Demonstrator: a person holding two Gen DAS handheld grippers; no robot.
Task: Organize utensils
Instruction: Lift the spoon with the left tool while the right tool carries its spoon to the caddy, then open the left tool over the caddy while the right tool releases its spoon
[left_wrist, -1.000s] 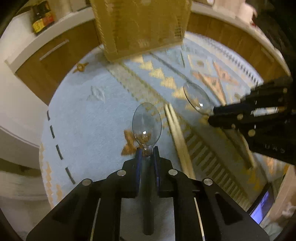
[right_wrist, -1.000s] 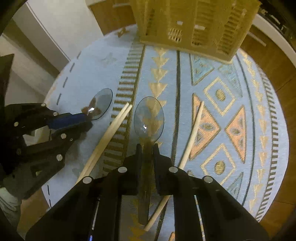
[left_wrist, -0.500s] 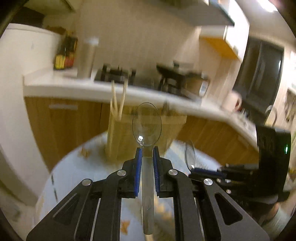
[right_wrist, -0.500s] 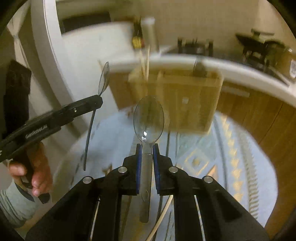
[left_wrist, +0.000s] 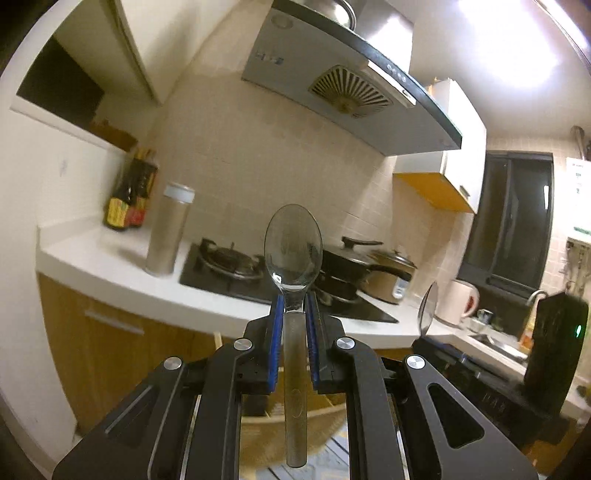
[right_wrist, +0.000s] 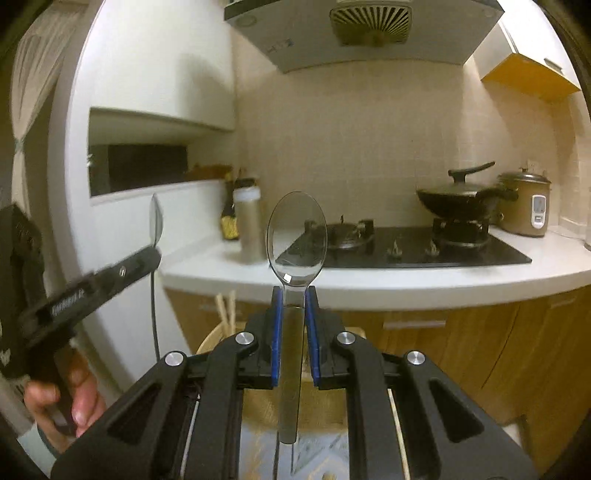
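Left gripper (left_wrist: 293, 314) pinches a clear spoon (left_wrist: 293, 251) at the neck, bowl up and ahead of the fingertips, handle hanging back between the blue pads (left_wrist: 277, 325). Right gripper (right_wrist: 293, 302) pressed on a second clear spoon (right_wrist: 296, 232) the same way, bowl upright, handle trailing down between the fingers. Two spoons in all, one per gripper; each shows edge-on in the other's view, left gripper off to the left of the right one. Below and just beyond the right gripper: a pale woven utensil holder (right_wrist: 210, 341), mostly hidden by the gripper body; two chopsticks (right_wrist: 225, 312) stand in its left side, tips up. Other contents cannot be told. In the left view the holder (left_wrist: 255, 432) shows only as a blurred tan patch under the fingers. Further ahead, on the counter (right_wrist: 369, 284): a two-burner hob (right_wrist: 406, 247), one lidded black wok (right_wrist: 461, 195) on the right burner, one rice cooker (right_wrist: 524, 206), one cylindrical canister (right_wrist: 251, 229), dark bottles (left_wrist: 129, 199) beside it.
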